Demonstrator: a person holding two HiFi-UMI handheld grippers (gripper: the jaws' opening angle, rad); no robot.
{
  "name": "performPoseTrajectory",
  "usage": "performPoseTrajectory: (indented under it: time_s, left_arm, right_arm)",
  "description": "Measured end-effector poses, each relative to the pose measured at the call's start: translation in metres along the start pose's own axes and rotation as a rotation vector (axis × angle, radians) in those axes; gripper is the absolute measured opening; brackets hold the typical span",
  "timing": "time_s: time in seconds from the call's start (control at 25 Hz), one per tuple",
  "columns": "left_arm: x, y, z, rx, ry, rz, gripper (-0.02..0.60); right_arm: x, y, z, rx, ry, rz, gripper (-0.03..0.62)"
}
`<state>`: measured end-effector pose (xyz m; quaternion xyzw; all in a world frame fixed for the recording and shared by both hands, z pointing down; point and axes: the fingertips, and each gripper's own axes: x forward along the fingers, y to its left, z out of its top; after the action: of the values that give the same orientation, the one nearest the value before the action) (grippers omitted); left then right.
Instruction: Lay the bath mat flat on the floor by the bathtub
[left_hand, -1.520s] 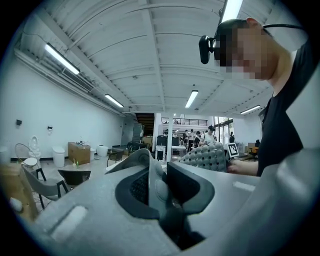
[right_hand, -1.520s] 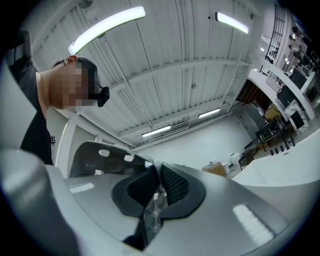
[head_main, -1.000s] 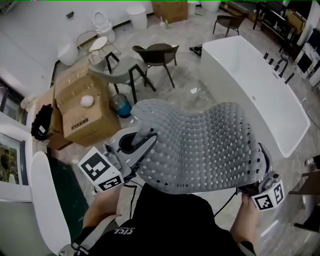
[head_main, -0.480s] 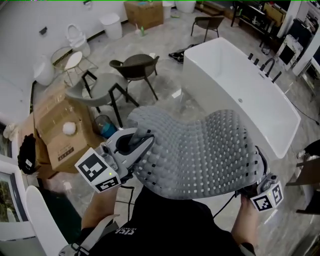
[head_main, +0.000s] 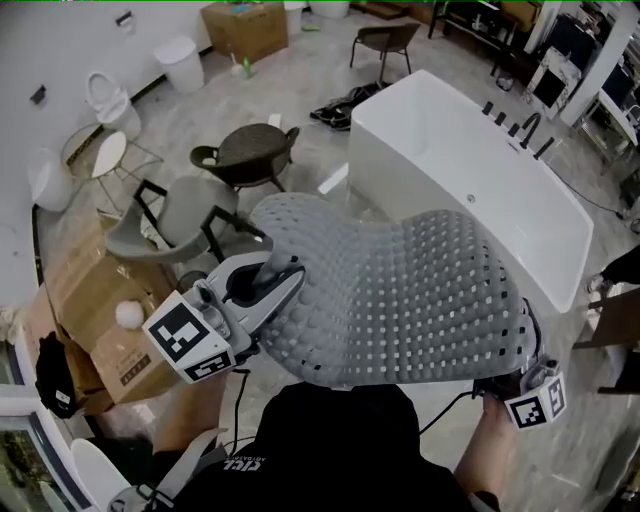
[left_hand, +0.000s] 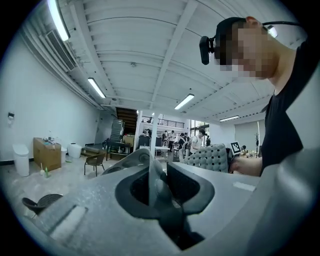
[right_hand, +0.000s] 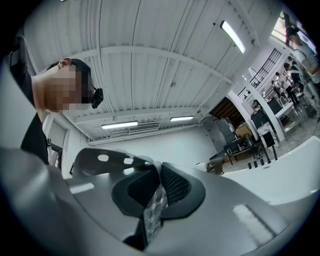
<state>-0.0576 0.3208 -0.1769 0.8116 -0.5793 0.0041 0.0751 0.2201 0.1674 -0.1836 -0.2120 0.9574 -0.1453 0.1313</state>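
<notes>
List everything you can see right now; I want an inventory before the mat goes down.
bath mat: one, grey, held up between both grippers, in front of the bathtub
bathtub: one, white, on the floor at upper right
taps: several, black, along the tub's far rim
dark chair: one, dark brown, left of the tub
grey chair: one, grey, beside the dark chair
brown chair: one, brown, beyond the tub
cardboard box: one, brown, lower left
ball: one, white, on the box
toilet: one, white, by the left wall
bin: one, white, upper left
cloth: one, black, on the floor at the tub's end
left gripper: grey, shut on the mat's left edge
right gripper: grey, shut on the mat's right edge
</notes>
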Motion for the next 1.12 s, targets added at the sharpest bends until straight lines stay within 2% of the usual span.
performPoseTrajectory:
  time_s: [0.24,0.4,0.56,0.72,1.12]
  left_arm:
    - [0.046,0.056,-0.001,-0.015,0.034,-0.072,0.06]
    - [0.093,0.074,0.0,-0.019,0.053,-0.128,0.06]
    - [0.137,0.086,0.006,-0.047,0.019,-0.191,0.058]
    - [0.174,0.1,0.007,-0.028,0.031,-0.207,0.058]
    - [0.24,0.146,0.007,-0.048,0.069,-0.327,0.058]
  right_arm:
    - [0.05,-0.016,-0.021,-0.003,0.027,-0.049,0.012]
    - [0.071,-0.049,-0.025,-0.008,0.013,-0.06,0.012]
    - [0.081,-0.09,-0.022,0.011,-0.04,-0.076,0.012]
    - [0.088,-0.124,-0.024,0.006,-0.043,-0.108,0.012]
    - [0.106,-0.146,-0.031,-0.012,-0.046,-0.252,0.012]
